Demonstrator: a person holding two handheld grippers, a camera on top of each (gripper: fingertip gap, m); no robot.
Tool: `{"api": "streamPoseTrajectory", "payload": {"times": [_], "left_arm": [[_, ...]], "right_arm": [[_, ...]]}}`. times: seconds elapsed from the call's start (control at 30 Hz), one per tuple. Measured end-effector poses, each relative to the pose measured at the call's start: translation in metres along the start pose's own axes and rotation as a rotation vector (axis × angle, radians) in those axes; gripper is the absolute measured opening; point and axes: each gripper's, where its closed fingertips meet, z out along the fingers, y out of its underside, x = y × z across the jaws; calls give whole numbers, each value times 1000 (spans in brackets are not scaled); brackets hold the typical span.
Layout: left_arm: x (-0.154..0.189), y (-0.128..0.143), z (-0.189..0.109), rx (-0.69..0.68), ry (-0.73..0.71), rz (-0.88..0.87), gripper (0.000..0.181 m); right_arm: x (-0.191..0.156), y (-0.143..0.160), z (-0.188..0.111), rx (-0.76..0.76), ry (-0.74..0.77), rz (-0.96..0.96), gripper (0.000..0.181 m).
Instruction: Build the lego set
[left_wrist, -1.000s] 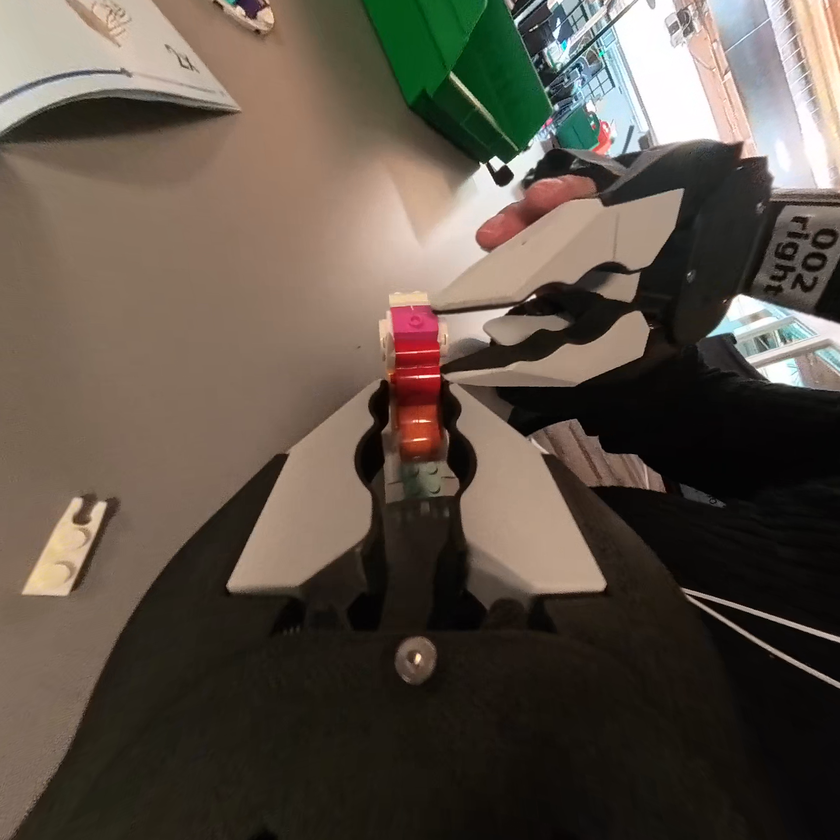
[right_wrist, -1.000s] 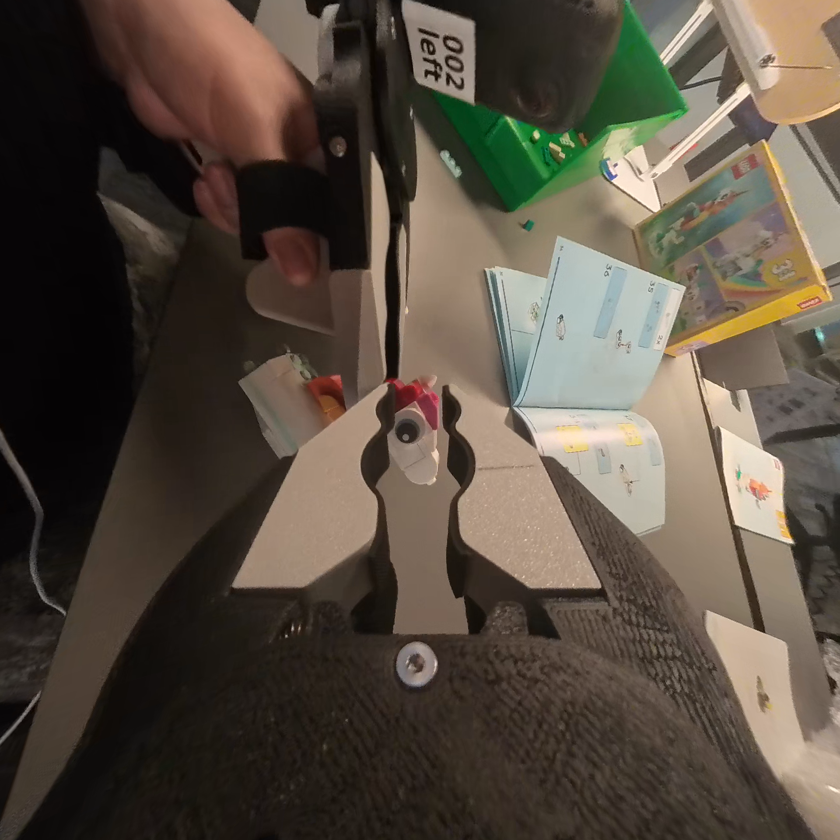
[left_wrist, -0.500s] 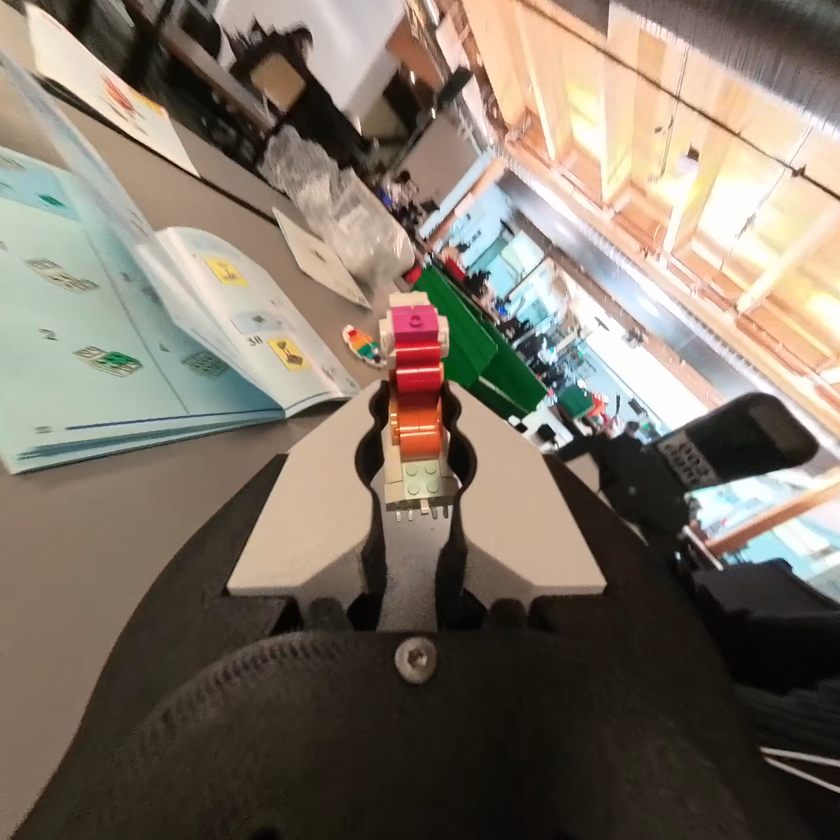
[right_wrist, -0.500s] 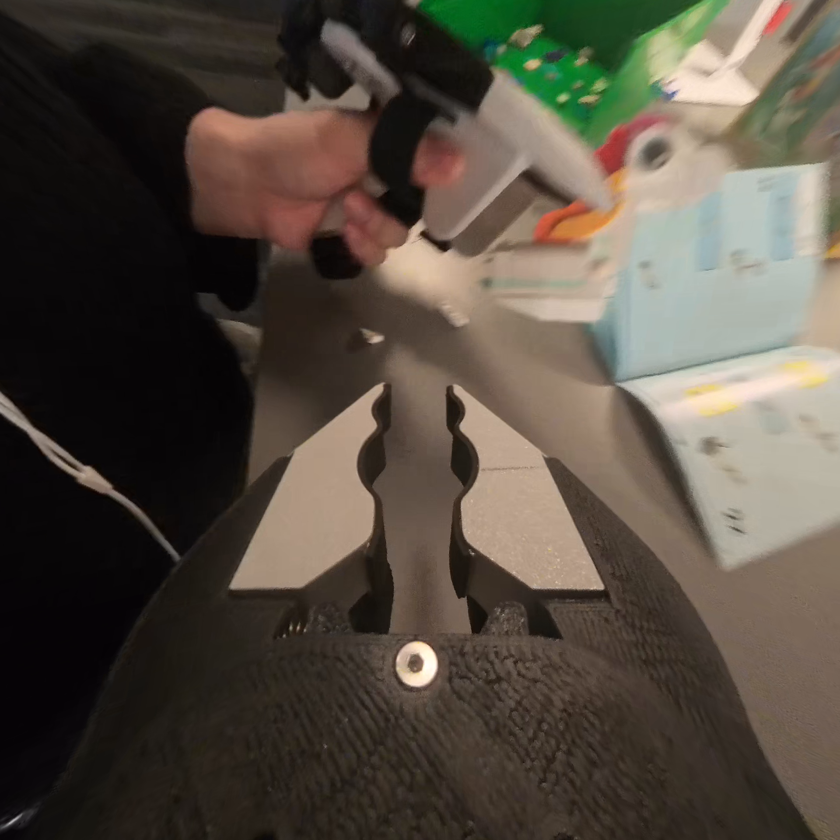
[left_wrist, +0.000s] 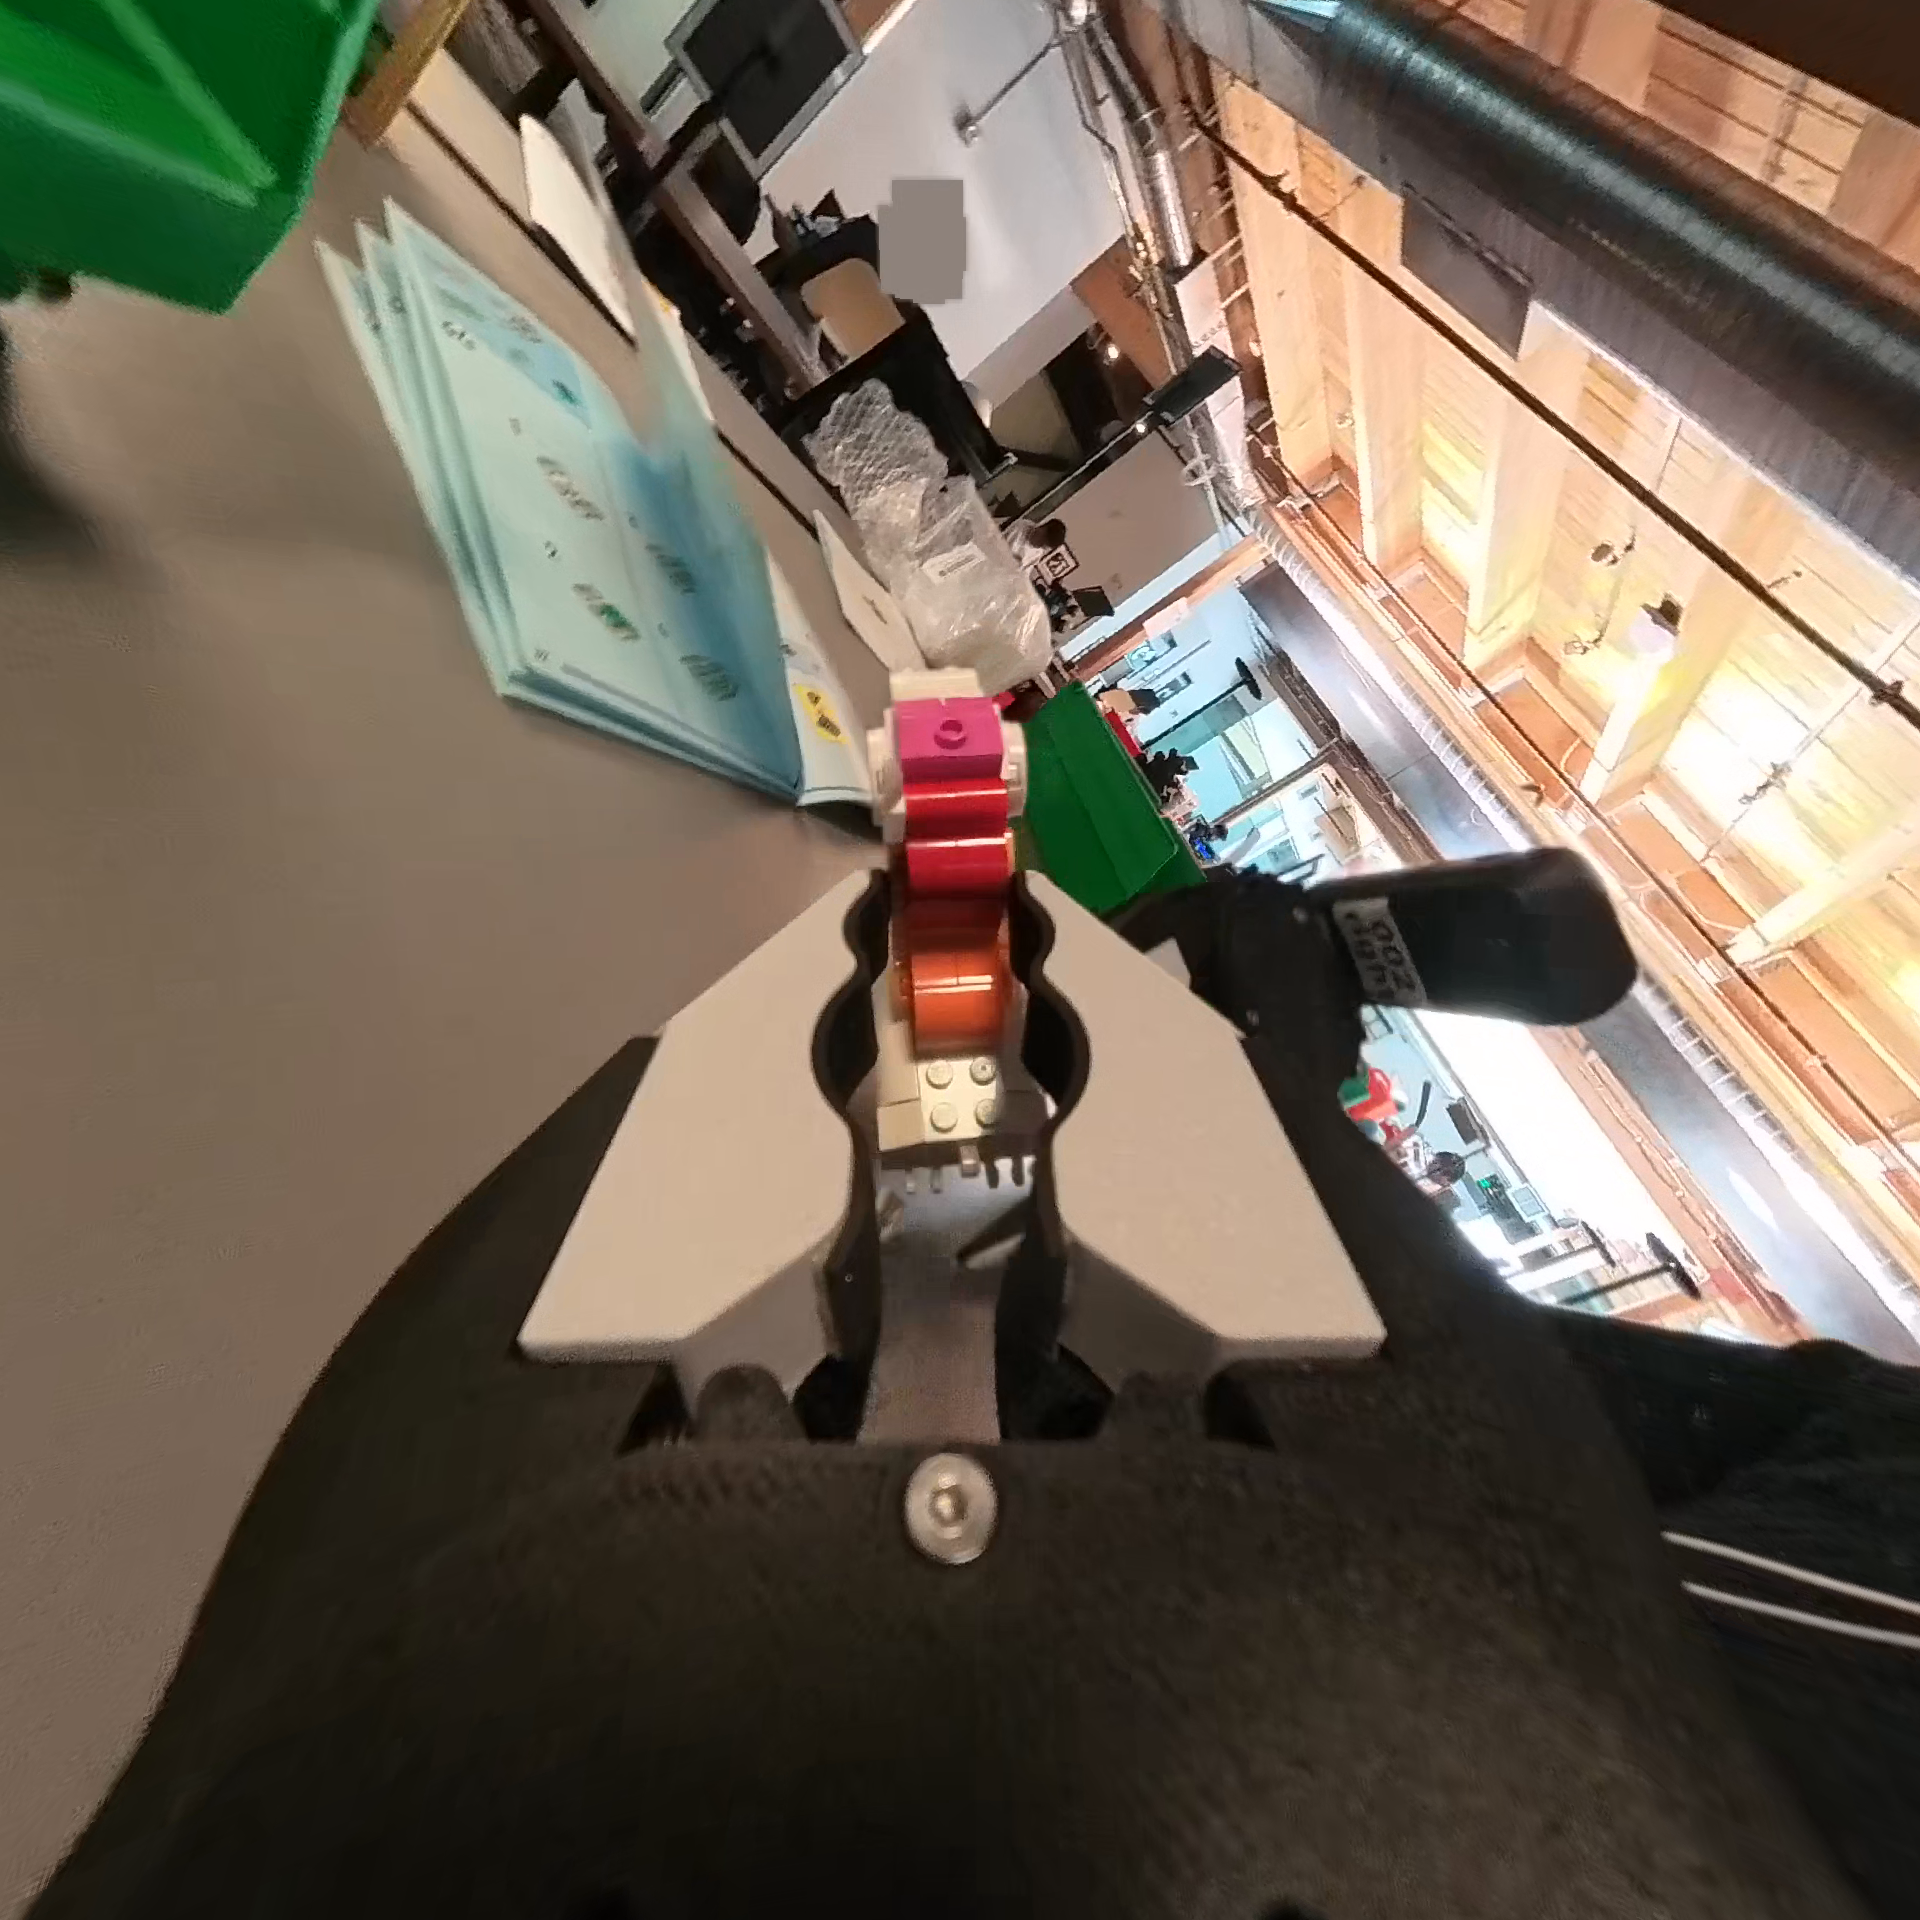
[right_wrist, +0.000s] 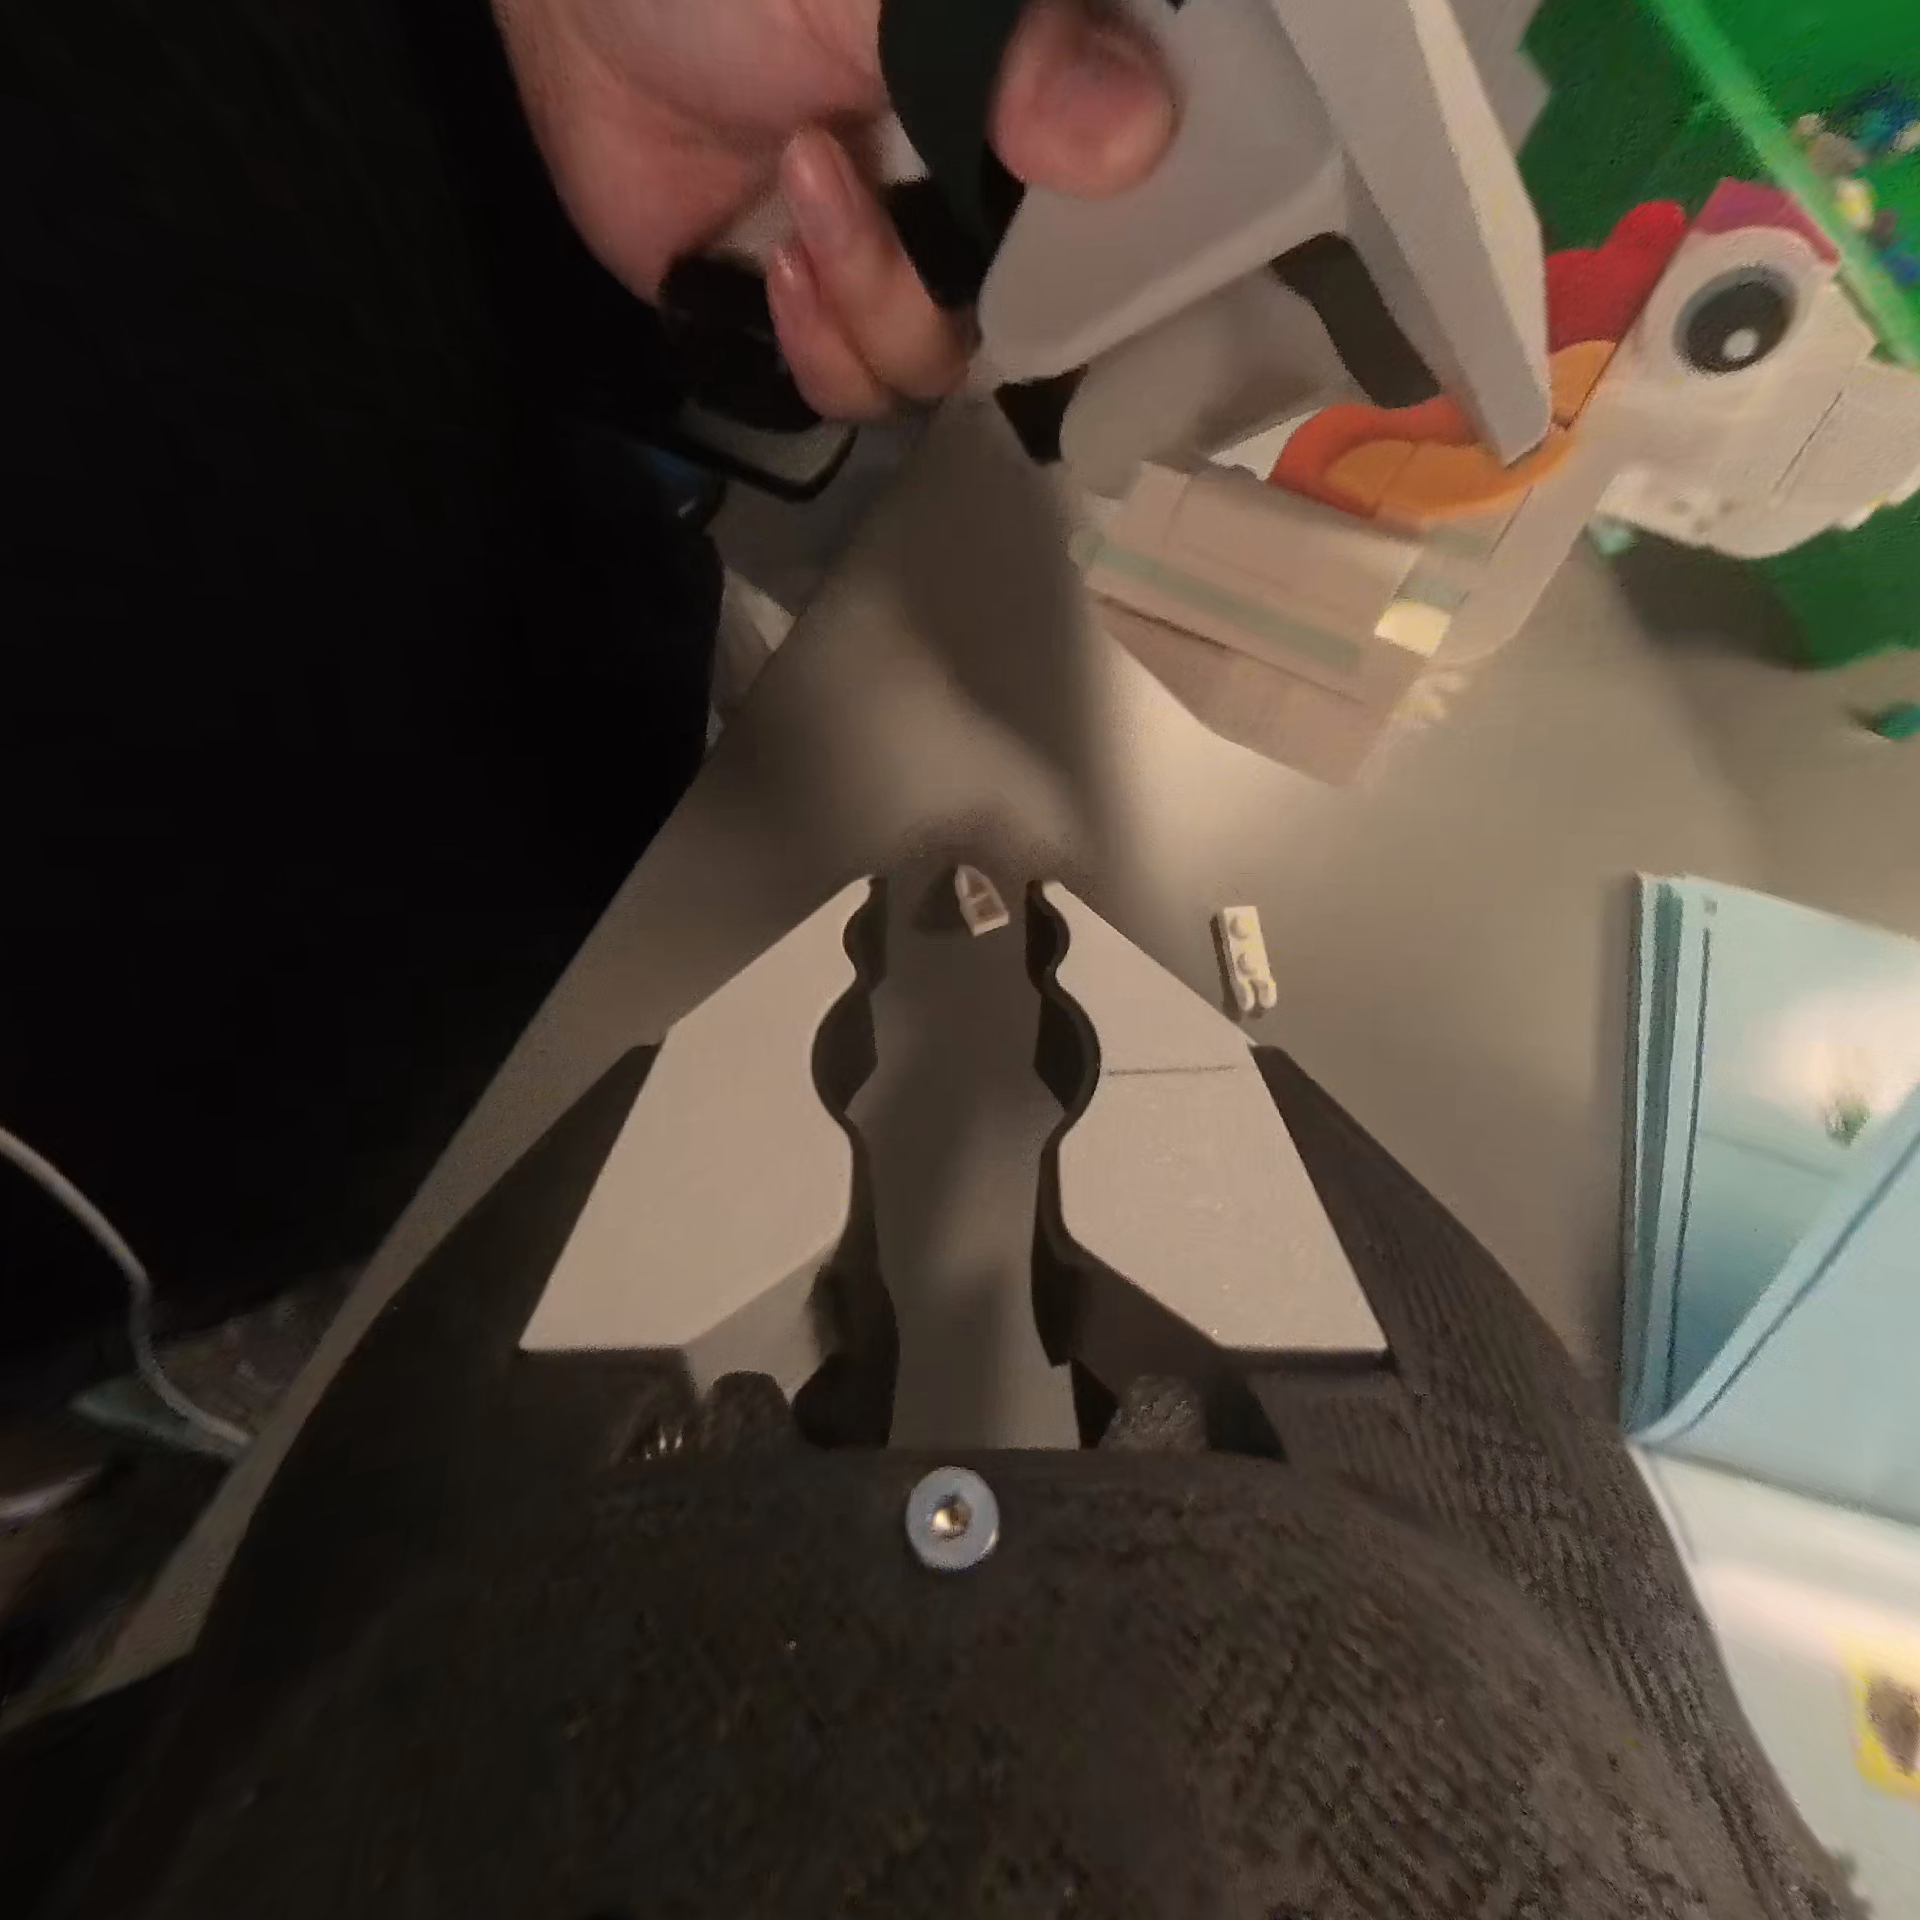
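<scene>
left wrist view first: left tongs (left_wrist: 951, 940) are clamped on a lego unicorn build (left_wrist: 948, 940), squeezed between the two grey fingers (left_wrist: 727, 1122). from here you see its back edge: a magenta brick on top, then red and orange rounded mane pieces, then a pale grey studded plate down in the gap. the whole thing is lifted off the grey counter (left_wrist: 208, 883), camera tilted hard. an open light blue instruction booklet (left_wrist: 582, 561) lies on the counter beyond it, a green bin (left_wrist: 135, 135) sits at the upper left, and some crumpled clear plastic bags (left_wrist: 935, 540) are further back. the other gripper's black body shows off to the right, with a second green bin (left_wrist: 1091, 821) behind the build.

right wrist view: right tongs (right_wrist: 951, 935) are part open with nothing between the fingers, hovering low over the counter (right_wrist: 1403, 883). a tiny white lego piece (right_wrist: 980, 902) lies on the counter just past the fingertips, roughly in line with the gap. a small white plate with studs (right_wrist: 1245, 961) lies a bit to the right of it. higher up, a hand (right_wrist: 790, 177) holds the left tongs (right_wrist: 1496, 416), which grip the unicorn build (right_wrist: 1455, 540) by the orange mane. you can see its white head with a big eye, kinda blurry. the blue booklet (right_wrist: 1766, 1195) is at the right edge and the green bin (right_wrist: 1714, 104) at the top right.
</scene>
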Motion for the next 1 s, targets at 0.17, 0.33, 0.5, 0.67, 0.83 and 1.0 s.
{"api": "streamPoseTrajectory", "payload": {"times": [0.17,0.33,0.5,0.67,0.83,1.0], "left_arm": [[-8,8,-12,3,-27,-57,22],[-9,10,-11,9,-11,-95,22],[-6,8,-1,33,30,-154,22],[0,8,16,42,68,-179,22],[14,17,38,8,108,-154,22],[26,24,45,-24,147,-144,22]], "right_arm": [[3,9,12,-124,-102,-54,22],[10,14,11,-167,-66,59,7],[21,34,-8,-202,154,327,6],[17,18,-25,-68,264,428,75],[35,-28,-33,112,444,422,99],[49,-18,-31,32,520,395,85]]}}
